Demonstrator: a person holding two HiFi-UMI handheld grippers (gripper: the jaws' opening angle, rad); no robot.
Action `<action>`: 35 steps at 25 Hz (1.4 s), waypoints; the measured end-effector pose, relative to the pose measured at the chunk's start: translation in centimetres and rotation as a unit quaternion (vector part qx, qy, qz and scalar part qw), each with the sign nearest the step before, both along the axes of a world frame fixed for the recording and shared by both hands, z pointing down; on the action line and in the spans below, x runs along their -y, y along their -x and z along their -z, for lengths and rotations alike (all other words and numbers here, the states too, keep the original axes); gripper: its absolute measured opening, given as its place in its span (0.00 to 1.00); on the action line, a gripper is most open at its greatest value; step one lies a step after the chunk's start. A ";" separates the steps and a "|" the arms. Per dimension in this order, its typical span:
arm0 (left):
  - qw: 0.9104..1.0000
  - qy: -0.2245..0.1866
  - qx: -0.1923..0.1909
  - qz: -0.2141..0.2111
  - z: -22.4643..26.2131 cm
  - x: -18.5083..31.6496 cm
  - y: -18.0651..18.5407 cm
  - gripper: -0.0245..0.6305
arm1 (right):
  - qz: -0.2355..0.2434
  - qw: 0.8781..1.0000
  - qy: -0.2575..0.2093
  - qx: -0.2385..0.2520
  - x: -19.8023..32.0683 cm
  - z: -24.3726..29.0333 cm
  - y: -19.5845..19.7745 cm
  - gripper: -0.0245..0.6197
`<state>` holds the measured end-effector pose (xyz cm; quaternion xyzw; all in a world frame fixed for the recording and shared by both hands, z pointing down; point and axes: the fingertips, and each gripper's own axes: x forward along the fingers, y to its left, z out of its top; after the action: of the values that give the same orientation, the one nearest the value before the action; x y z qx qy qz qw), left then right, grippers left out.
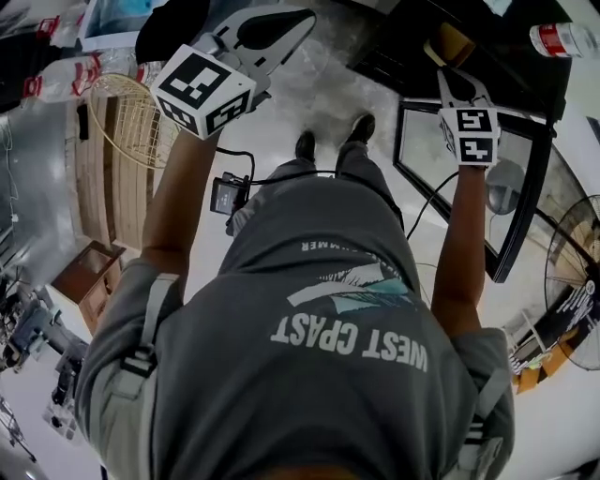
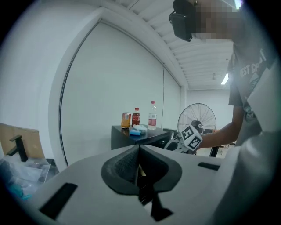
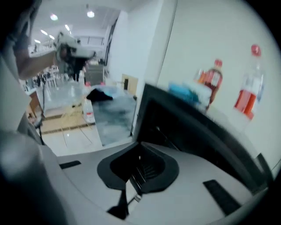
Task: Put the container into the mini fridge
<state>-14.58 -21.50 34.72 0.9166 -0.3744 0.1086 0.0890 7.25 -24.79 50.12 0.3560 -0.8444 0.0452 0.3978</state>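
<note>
The black mini fridge (image 1: 412,58) stands at the upper right, its glass door (image 1: 525,202) swung open. On its top (image 2: 145,134) lie a blue container (image 2: 137,130), an orange jar (image 2: 126,119), a cola bottle (image 2: 136,117) and a water bottle (image 2: 152,116). My right gripper (image 1: 452,77) hovers in front of the fridge opening; its jaws are shut and empty. In the right gripper view, which is blurred, my right gripper (image 3: 139,146) faces the fridge (image 3: 189,129) with the blue container (image 3: 186,93) above. My left gripper (image 1: 306,17) is raised at the left, shut and empty, level with the fridge top (image 2: 138,147).
A standing fan (image 2: 196,117) is beyond the fridge, also at the right edge (image 1: 574,281). A round wire basket (image 1: 122,117), wooden boards and plastic bottles (image 1: 58,80) lie on the floor at the left. Cardboard (image 2: 22,140) and plastic bags sit low left.
</note>
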 end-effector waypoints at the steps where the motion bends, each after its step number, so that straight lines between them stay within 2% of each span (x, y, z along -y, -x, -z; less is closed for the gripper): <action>1: 1.000 -0.006 -0.001 -0.002 0.7 -0.2 0.1 0.06 | 0.005 1.000 -0.010 0.023 -0.9 2.2 1.2 0.09; 5: 0.999 -0.032 -0.010 -0.013 3.3 -1.4 0.5 0.06 | 0.024 0.995 -0.065 0.075 -4.1 10.3 4.8 0.09; 11: 0.997 -0.058 -0.024 -0.042 5.6 -2.7 0.1 0.06 | 0.028 0.980 -0.139 0.141 -7.0 19.7 7.0 0.09; 14: 0.995 -0.070 -0.031 -0.056 6.6 -3.0 0.4 0.06 | 0.009 0.969 -0.180 0.171 -7.7 24.0 6.6 0.08; 17: 0.994 -0.080 -0.035 -0.063 7.8 -3.5 0.7 0.06 | -0.012 0.960 -0.198 0.197 -8.9 27.5 5.6 0.08; 26: 0.991 -0.080 -0.038 -0.101 8.7 -5.9 -3.7 0.06 | -0.050 0.953 -0.212 0.210 -12.2 30.1 1.0 0.08; 35: 0.991 -0.074 -0.040 -0.106 9.5 -6.2 -4.0 0.06 | -0.055 0.956 -0.202 0.204 -12.0 30.7 0.5 0.08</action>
<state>-10.54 -15.33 25.26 0.9588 -0.2782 0.0523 0.0239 6.79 -12.78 19.46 0.4577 -0.8784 -0.0329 0.1335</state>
